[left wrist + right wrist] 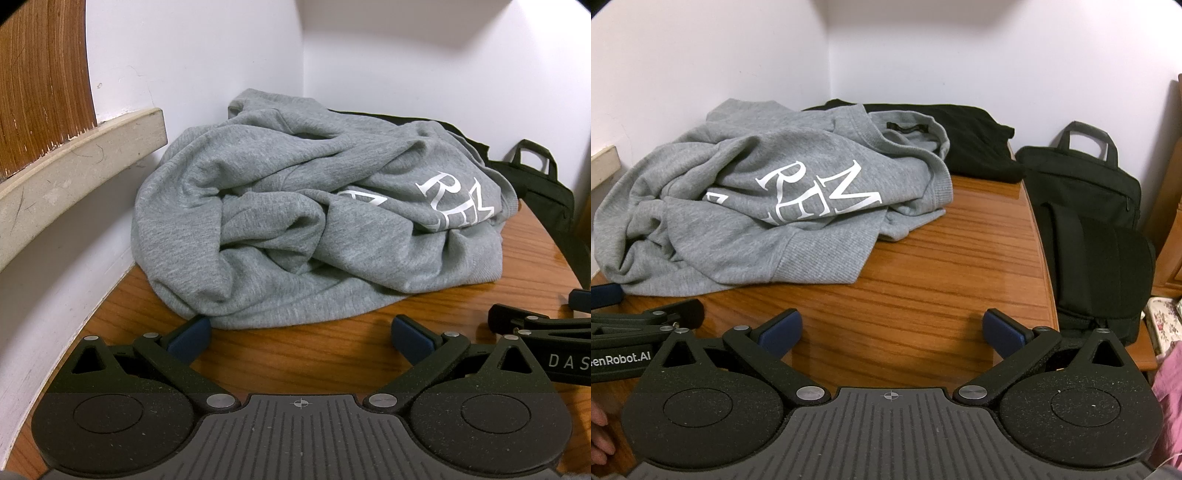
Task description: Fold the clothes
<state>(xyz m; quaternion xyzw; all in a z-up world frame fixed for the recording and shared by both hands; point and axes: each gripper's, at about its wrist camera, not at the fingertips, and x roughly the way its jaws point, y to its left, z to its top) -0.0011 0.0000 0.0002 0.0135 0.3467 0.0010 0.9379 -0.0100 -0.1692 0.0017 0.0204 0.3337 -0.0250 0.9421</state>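
The white lettering on the grey sweatshirt (317, 221) is only partly legible, being swallowed by folds; "REM" can be read in the right wrist view. A black garment (964, 136) behind it is largely covered in the left wrist view. The black bag (1086, 229) is cut off at the table edge, and its contents cannot be seen.

The left gripper (301, 338) is held low over the wooden table (332, 354), its jaws spread wide, with the left blue pad just beside the sweatshirt's near hem; contact cannot be confirmed. The right gripper (892, 326) is held alongside it to the right, jaws likewise spread, over bare wood and clear of the cloth. Nothing is gripped by either.

The sweatshirt is found crumpled in a heap at the back left of the table, against the wall corner.
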